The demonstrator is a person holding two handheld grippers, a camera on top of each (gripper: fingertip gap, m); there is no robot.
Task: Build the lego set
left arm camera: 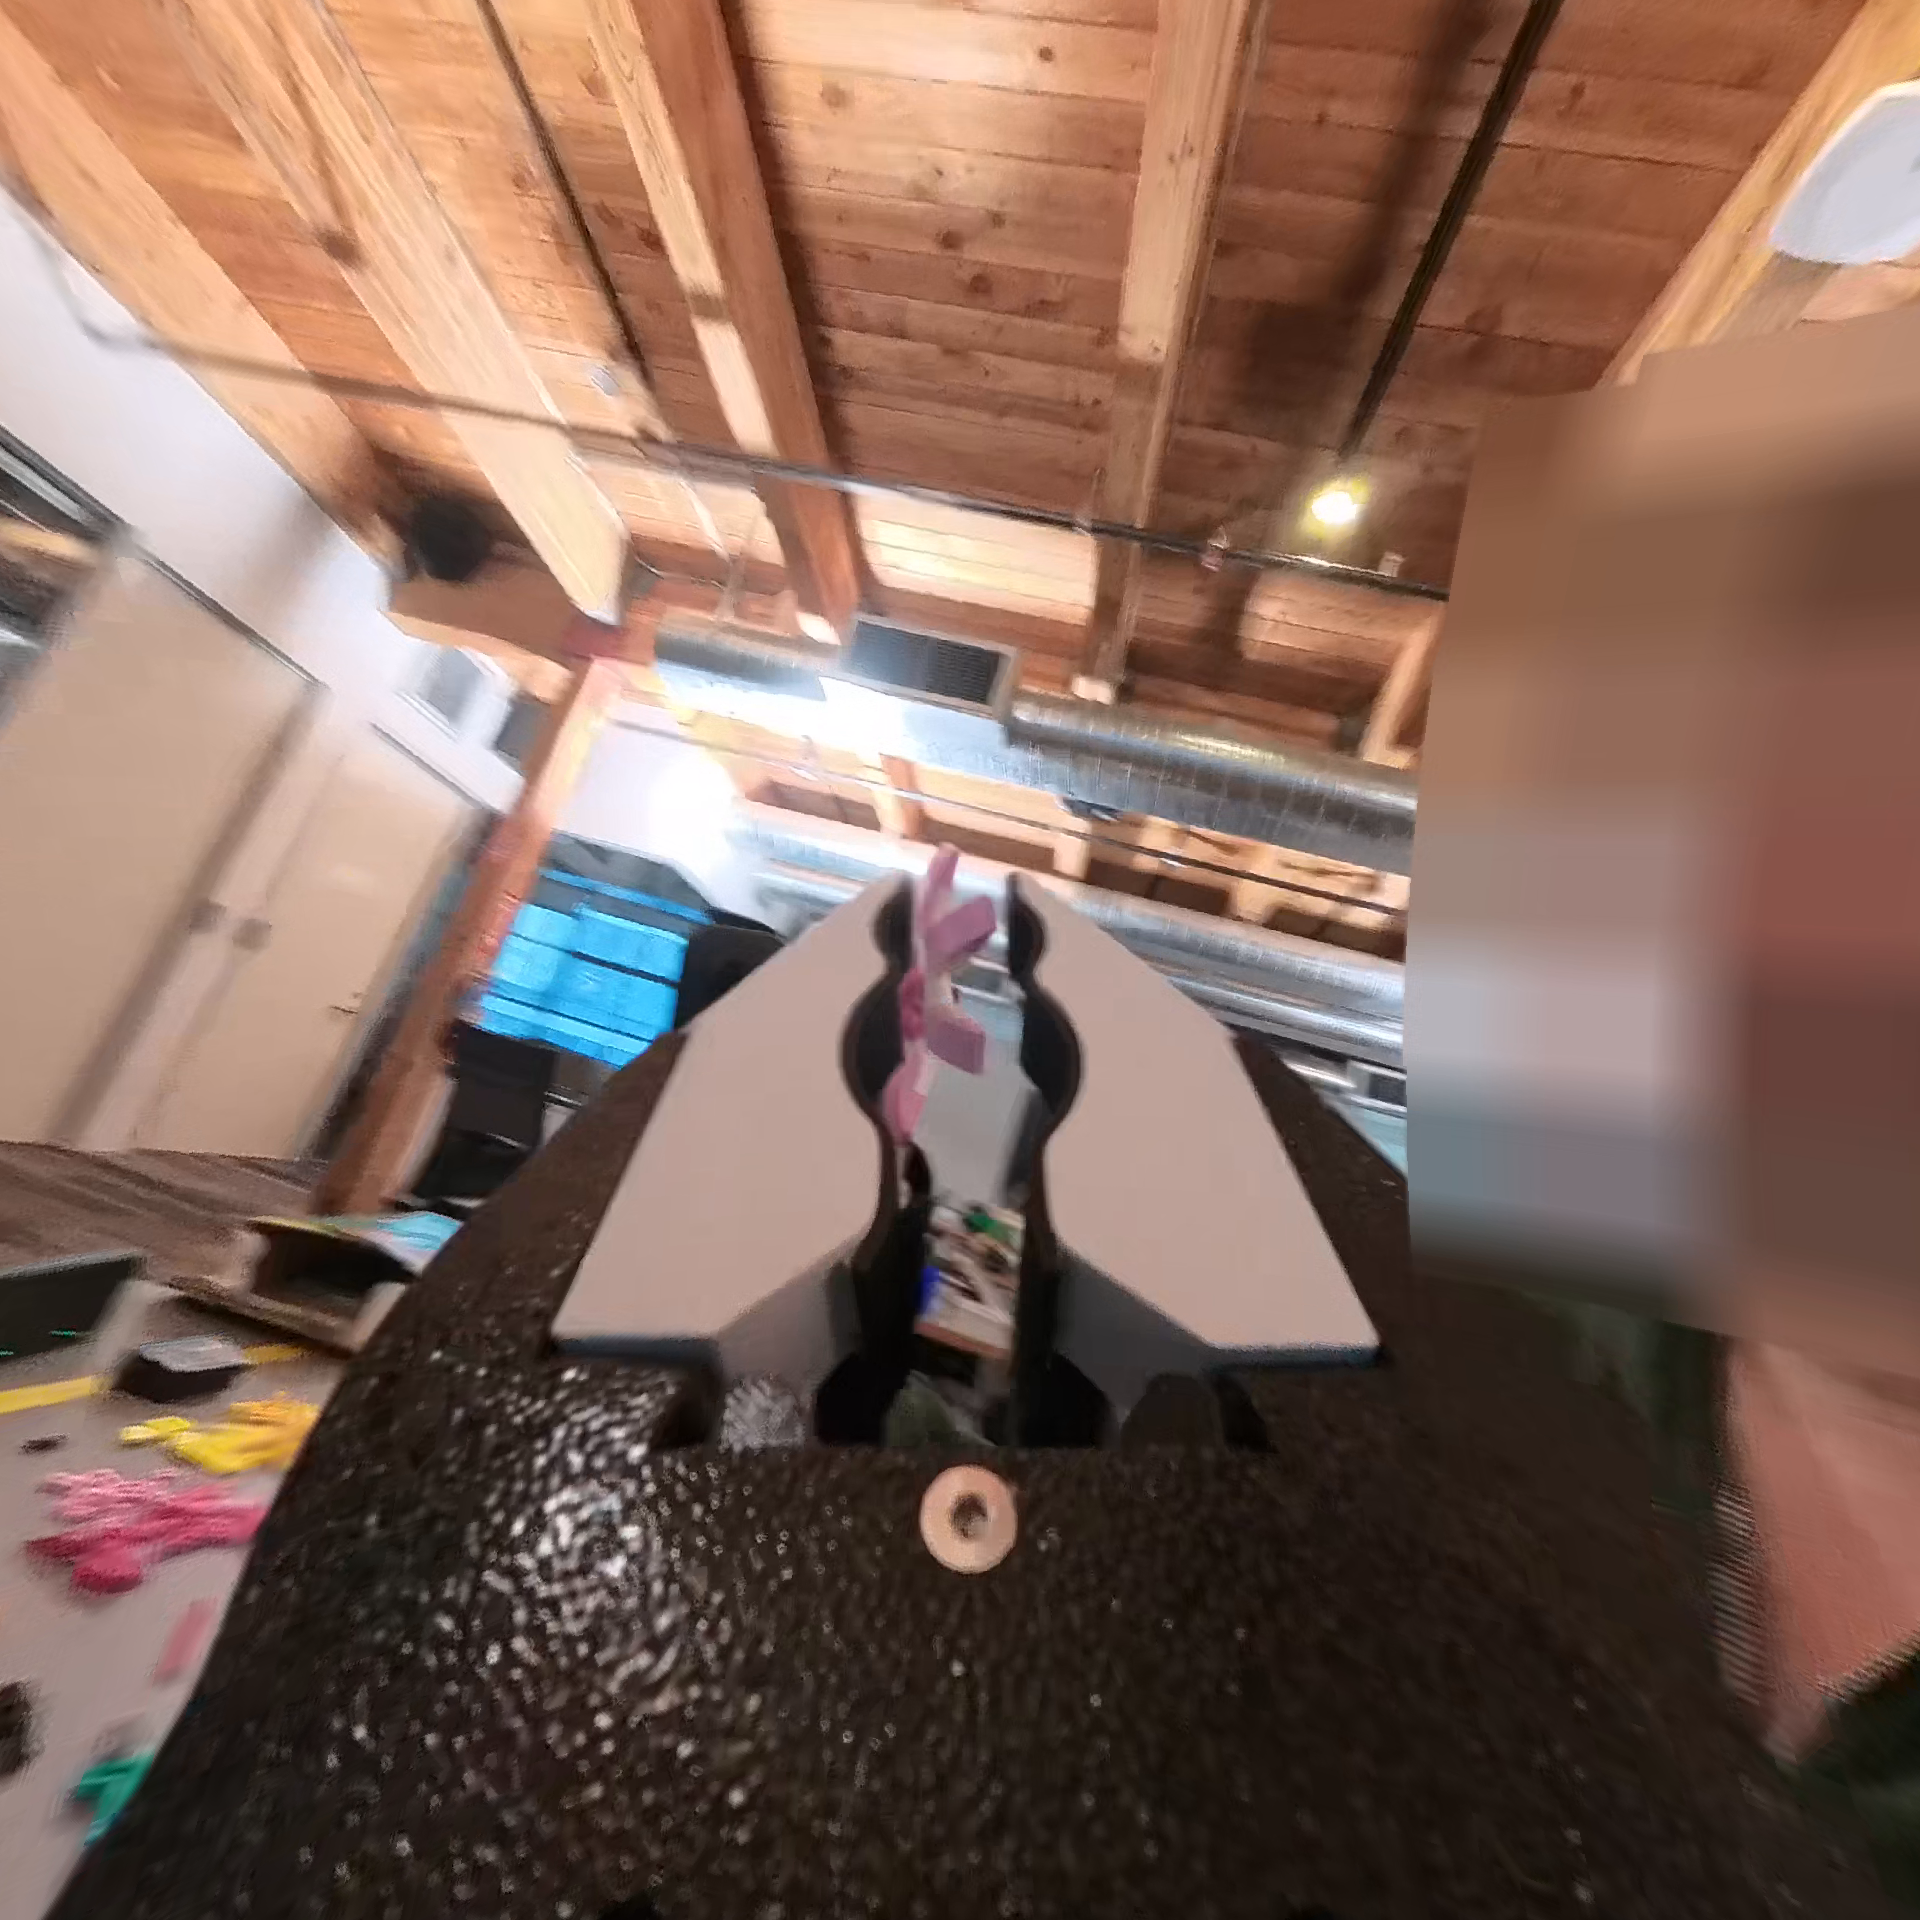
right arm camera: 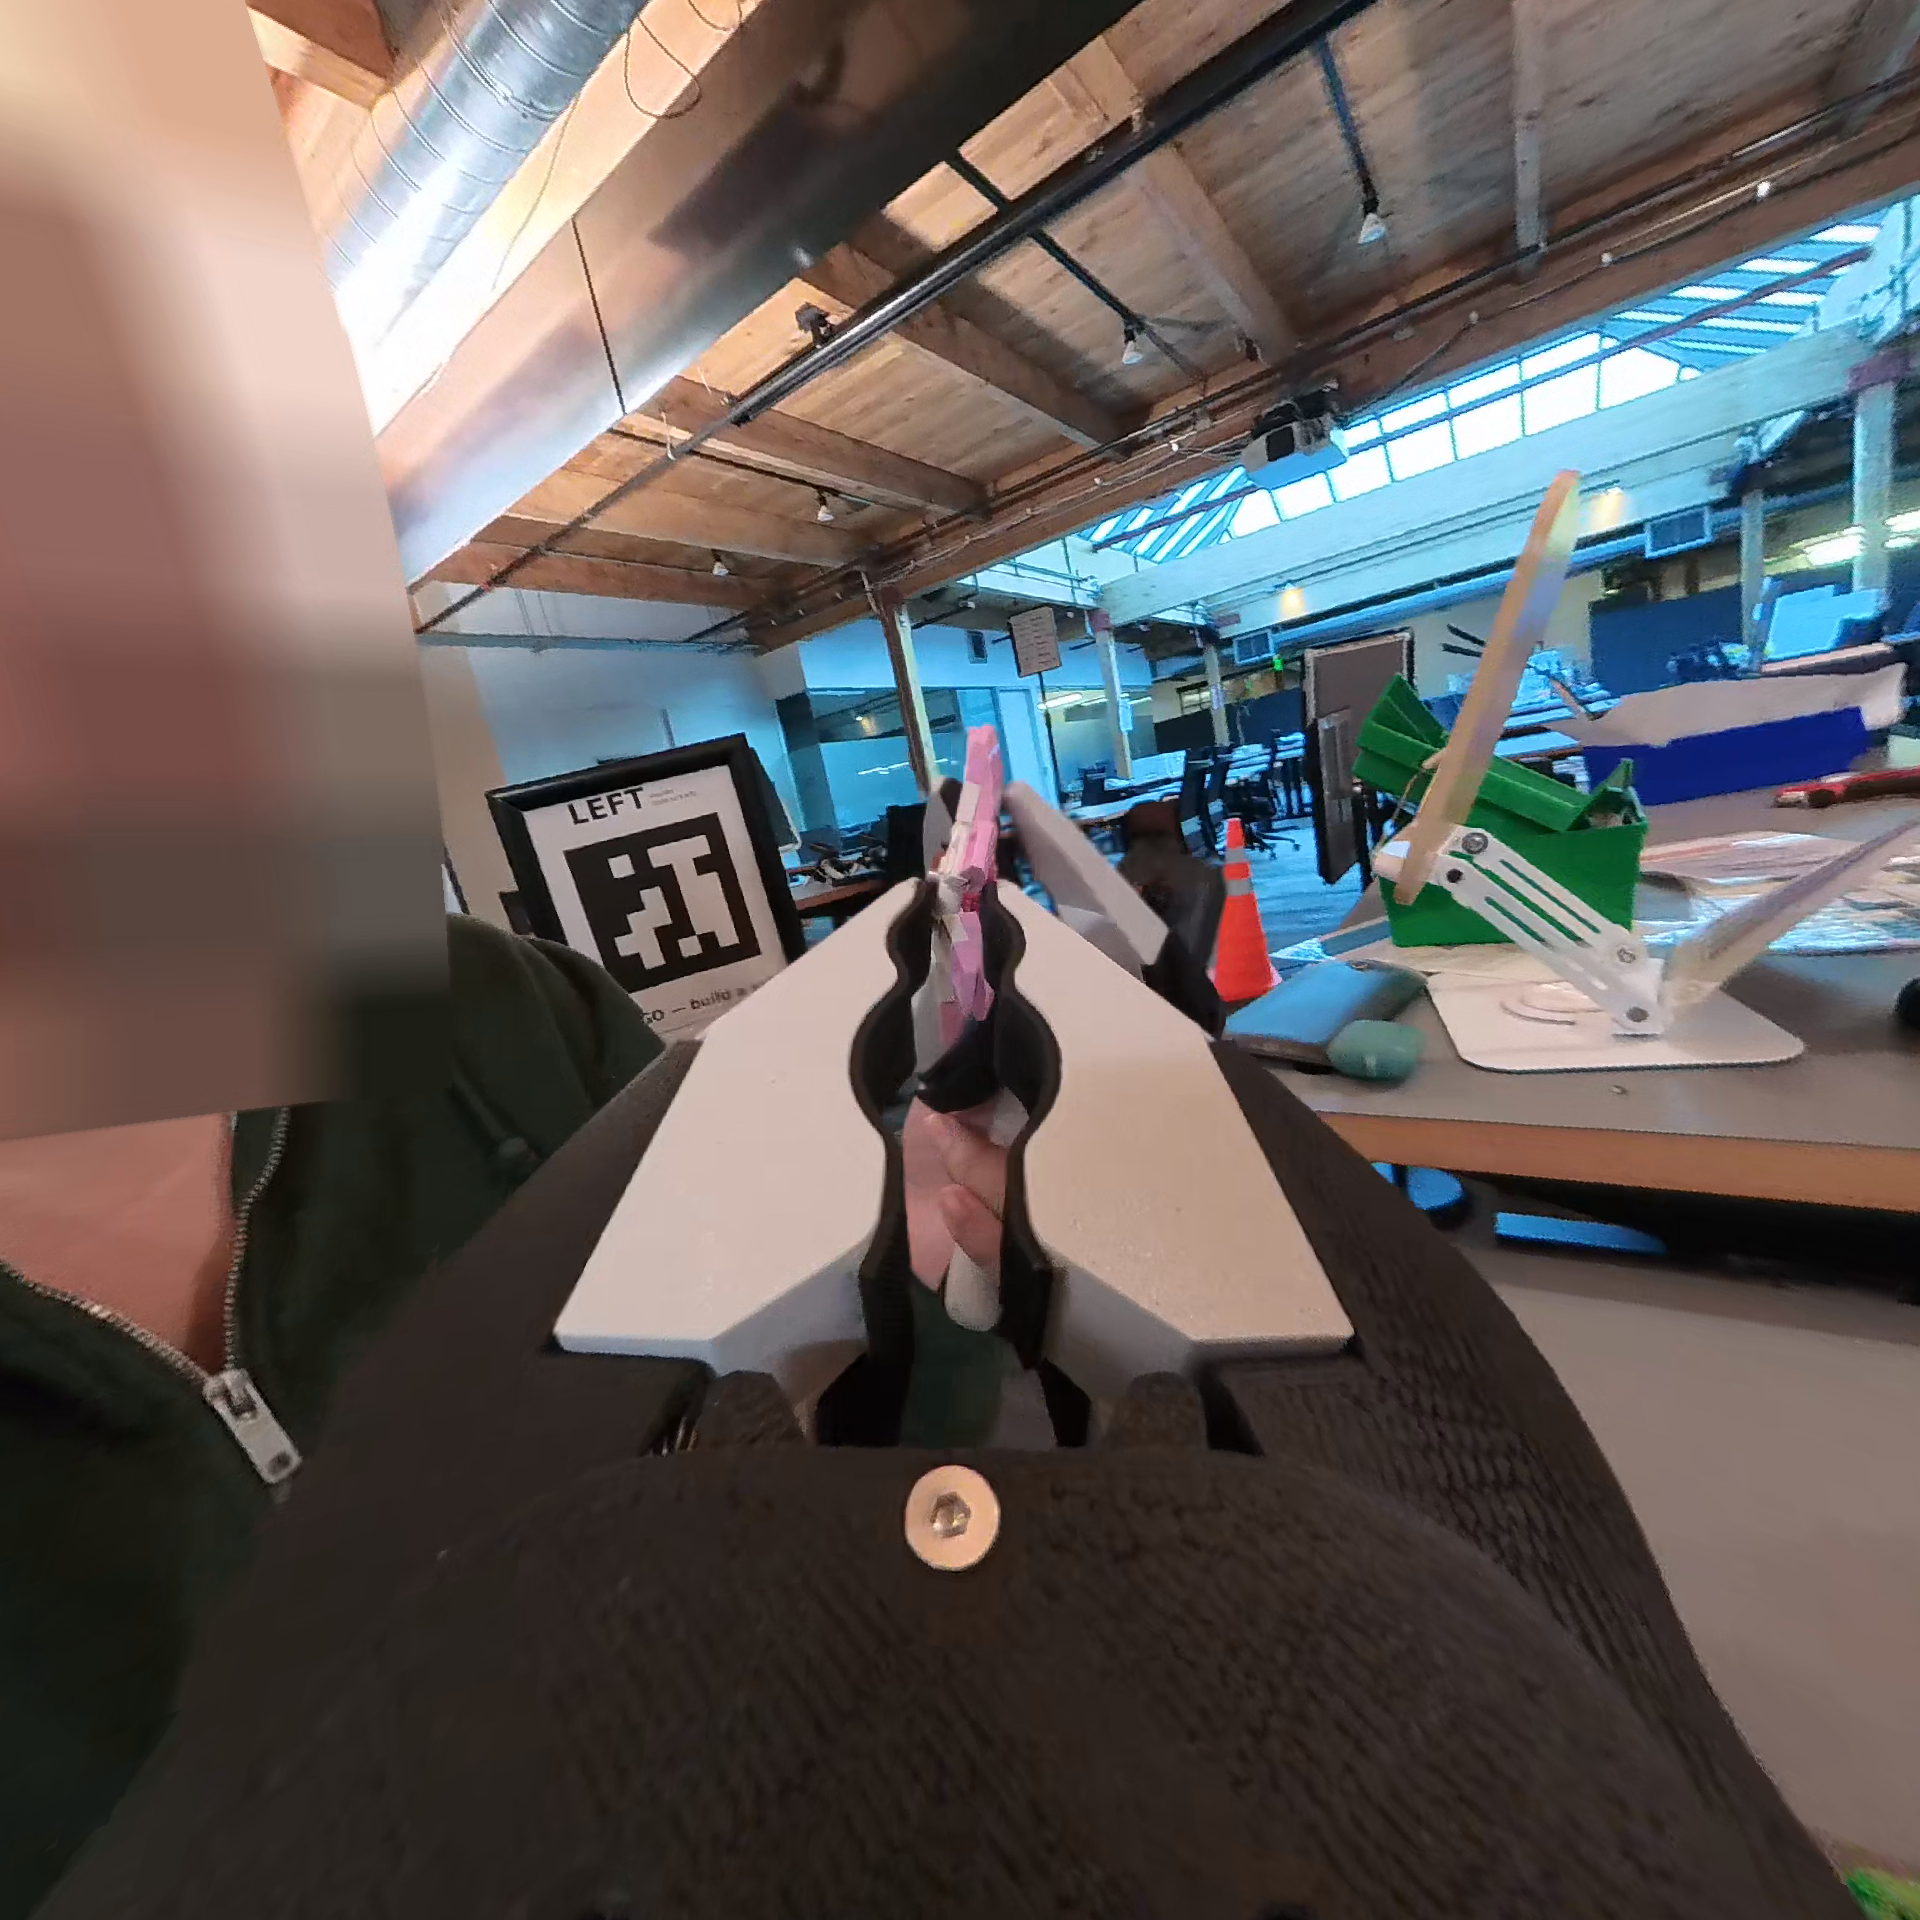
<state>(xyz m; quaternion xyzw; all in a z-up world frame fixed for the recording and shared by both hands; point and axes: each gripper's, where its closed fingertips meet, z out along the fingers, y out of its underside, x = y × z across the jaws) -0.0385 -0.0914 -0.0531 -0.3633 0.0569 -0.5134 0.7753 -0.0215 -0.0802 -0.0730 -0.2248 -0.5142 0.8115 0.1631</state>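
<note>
In the left wrist view the left gripper (left arm camera: 956,904) points up toward a wooden ceiling (left arm camera: 935,260); its two fingers stand a narrow gap apart, and a pink lego piece (left arm camera: 940,987) sits in that gap, spiky in outline, reaching from the wide hollow up past the tips; whether the fingers truly pinch it or it is held from behind I cannot tell; at about 8 o'clock, low on a grey table (left arm camera: 62,1662), lie loose heaps of bricks, a yellow pile (left arm camera: 234,1439) above a pink pile (left arm camera: 140,1527), with a green bit (left arm camera: 109,1787) near the bottom edge, all blurred; a silver duct (left arm camera: 1195,769) runs across at 1 o'clock.

In the right wrist view the right gripper (right arm camera: 961,899) also tilts upward; its fingers are nearly together around the same pink lego piece (right arm camera: 971,935), which stands on edge between the tips and rises above them toward 12 o'clock; the left gripper (right arm camera: 1081,883) shows just behind it, its grey finger touching the piece from the far side; through the gap lower down a person's hand (right arm camera: 956,1195) is visible; at 10 o'clock stands a framed marker sign (right arm camera: 655,883); at 2 o'clock an orange cone (right arm camera: 1242,925) stands beside a table (right arm camera: 1610,1132) carrying a green box (right arm camera: 1507,831) and a white stand (right arm camera: 1621,1018).
</note>
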